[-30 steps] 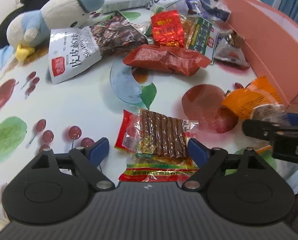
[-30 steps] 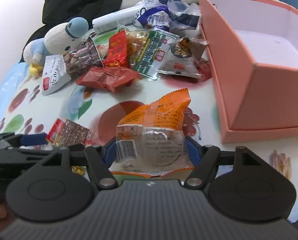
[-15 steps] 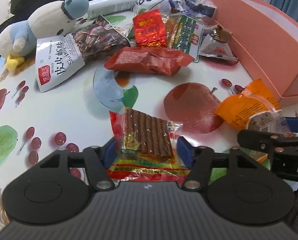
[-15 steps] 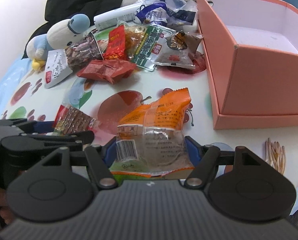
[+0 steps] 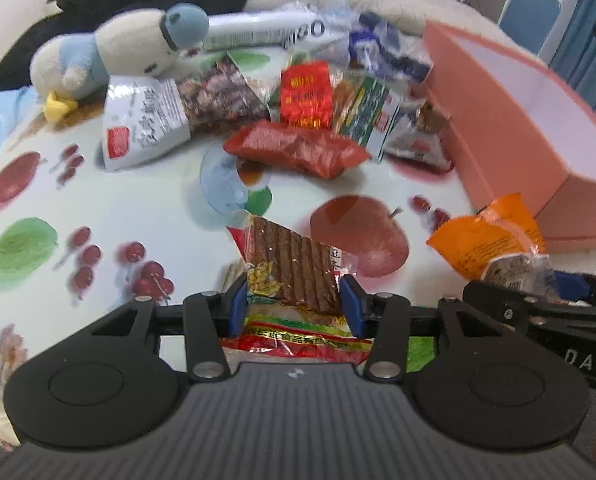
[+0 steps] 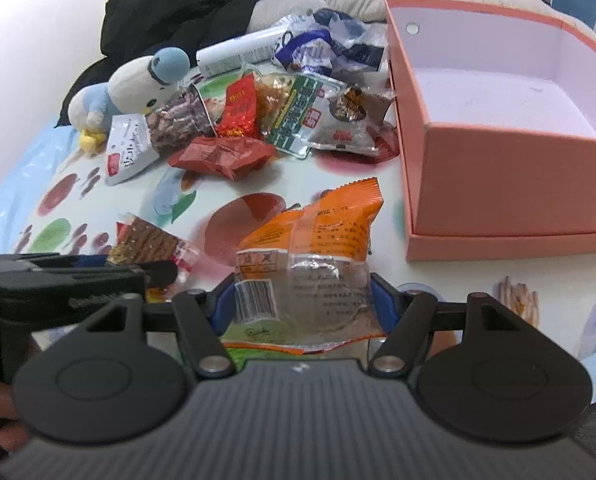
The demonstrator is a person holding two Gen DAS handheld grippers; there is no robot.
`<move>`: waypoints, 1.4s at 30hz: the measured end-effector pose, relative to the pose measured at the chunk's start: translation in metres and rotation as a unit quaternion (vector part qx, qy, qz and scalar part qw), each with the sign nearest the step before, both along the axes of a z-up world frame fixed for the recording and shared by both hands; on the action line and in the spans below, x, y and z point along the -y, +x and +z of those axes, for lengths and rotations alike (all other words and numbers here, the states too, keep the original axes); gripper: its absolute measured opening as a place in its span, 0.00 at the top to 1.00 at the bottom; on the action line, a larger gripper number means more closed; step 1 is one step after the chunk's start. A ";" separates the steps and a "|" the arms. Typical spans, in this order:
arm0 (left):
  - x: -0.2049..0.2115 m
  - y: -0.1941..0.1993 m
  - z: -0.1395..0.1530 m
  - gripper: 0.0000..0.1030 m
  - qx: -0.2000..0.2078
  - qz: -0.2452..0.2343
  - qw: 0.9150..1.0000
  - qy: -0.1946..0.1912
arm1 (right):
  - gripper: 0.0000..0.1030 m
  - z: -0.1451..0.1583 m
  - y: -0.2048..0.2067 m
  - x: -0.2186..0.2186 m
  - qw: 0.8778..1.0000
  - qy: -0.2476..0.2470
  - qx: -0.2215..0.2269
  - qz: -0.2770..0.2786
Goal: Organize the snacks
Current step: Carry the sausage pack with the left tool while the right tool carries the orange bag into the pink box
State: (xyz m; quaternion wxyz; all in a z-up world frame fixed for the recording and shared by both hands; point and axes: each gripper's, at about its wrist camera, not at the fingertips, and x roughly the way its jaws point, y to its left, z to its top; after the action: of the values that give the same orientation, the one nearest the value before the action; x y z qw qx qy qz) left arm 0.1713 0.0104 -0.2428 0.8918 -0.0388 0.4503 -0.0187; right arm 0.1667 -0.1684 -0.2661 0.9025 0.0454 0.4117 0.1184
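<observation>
Fruit-print cloth (image 5: 146, 208) covers the desk; dark clothing and a bed lie behind it.

Left tool (image 5: 294, 306): jaws closing, blue pads pressed on both sides of the brown-strip snack packet (image 5: 294, 268). Packet's long axis runs away from the tool toward 12 o'clock, its far end tilted off the cloth.

Right tool (image 6: 298, 304): jaws narrowing slightly, pads gripping the orange snack pouch (image 6: 317, 232), barcode end nearest the camera, orange end pointing to 1 o'clock.

Key relation: the open pink box (image 6: 509, 212) lies at about 2 o'clock from the right tool, near, its low front wall facing the pouch. From the left tool, the box sits at 2 o'clock and farther off, with the right tool between. Judgement: right hand is nearer and should drop first.

Remaining snacks are piled at 12 o'clock beside a plush bird (image 5: 118, 52).

Writing: "DAS" on the right tool's body seen from the left wrist; Chinese characters on the white snack bag (image 5: 146, 128), not legible enough to transcribe; packet and pouch print is too small.
</observation>
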 end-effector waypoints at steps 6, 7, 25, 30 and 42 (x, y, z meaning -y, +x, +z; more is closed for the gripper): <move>-0.002 -0.016 0.042 0.49 0.033 0.010 0.999 -0.014 | 0.33 0.026 -0.014 0.005 1.000 0.007 0.020 -0.005; -0.002 -0.019 0.049 0.49 0.039 0.011 0.999 -0.015 | 0.33 0.032 -0.018 0.006 1.000 0.008 0.024 -0.005; 0.033 -0.076 0.160 0.48 0.122 -0.006 0.991 -0.062 | 0.33 0.128 -0.078 0.034 0.992 0.030 0.115 -0.038; 0.053 -0.078 0.181 0.48 0.138 -0.023 0.988 -0.065 | 0.33 0.148 -0.093 0.052 0.989 0.030 0.135 -0.058; 0.125 -0.036 0.193 0.48 0.125 -0.089 0.985 -0.076 | 0.33 0.165 -0.090 0.115 0.979 0.021 0.148 -0.142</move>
State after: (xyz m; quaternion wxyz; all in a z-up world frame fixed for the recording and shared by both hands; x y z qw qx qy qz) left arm 0.1355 -0.1142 -0.0493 0.9303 -0.0638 0.3343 -0.1371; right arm 0.0768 -0.2839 -0.1010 0.9597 0.1045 0.2608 0.0035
